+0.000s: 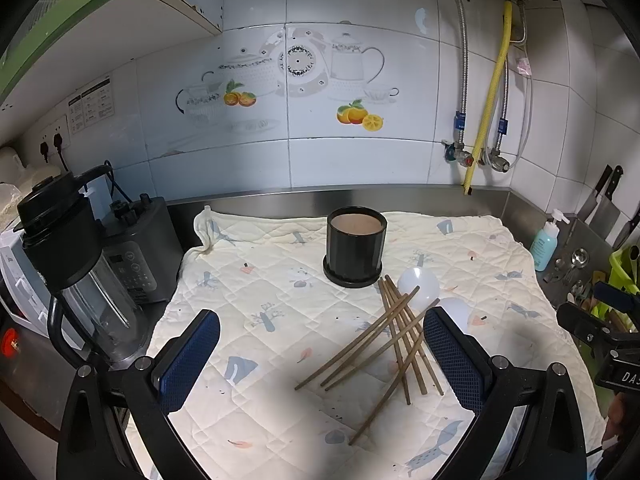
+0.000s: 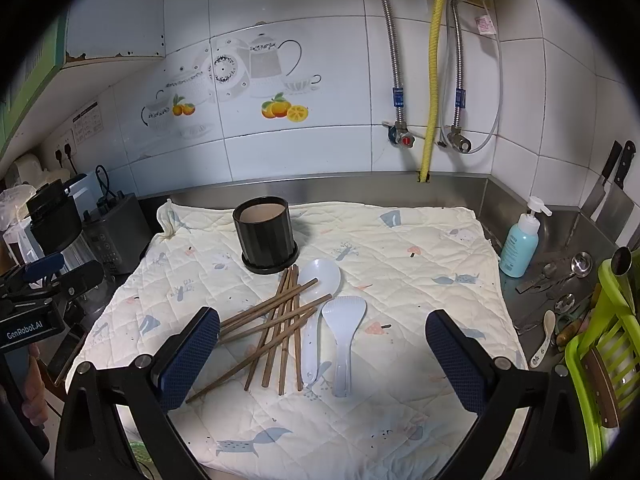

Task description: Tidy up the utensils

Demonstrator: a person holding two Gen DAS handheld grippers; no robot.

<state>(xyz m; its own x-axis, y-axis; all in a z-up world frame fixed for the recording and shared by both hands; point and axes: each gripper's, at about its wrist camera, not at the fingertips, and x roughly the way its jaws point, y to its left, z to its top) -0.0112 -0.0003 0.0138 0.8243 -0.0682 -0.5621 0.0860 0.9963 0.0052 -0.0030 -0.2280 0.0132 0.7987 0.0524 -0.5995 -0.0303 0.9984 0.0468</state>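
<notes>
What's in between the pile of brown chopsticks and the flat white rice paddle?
A white plastic soup spoon lies between the brown wooden chopsticks and the white rice paddle, seen in the right wrist view.

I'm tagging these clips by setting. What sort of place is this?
Most likely a home kitchen counter. A blender stands by the tiled wall, cleavers lean in the corner near a soap bottle, and chopsticks and plastic spoons lie on a quilted cloth by a black holder.
</notes>
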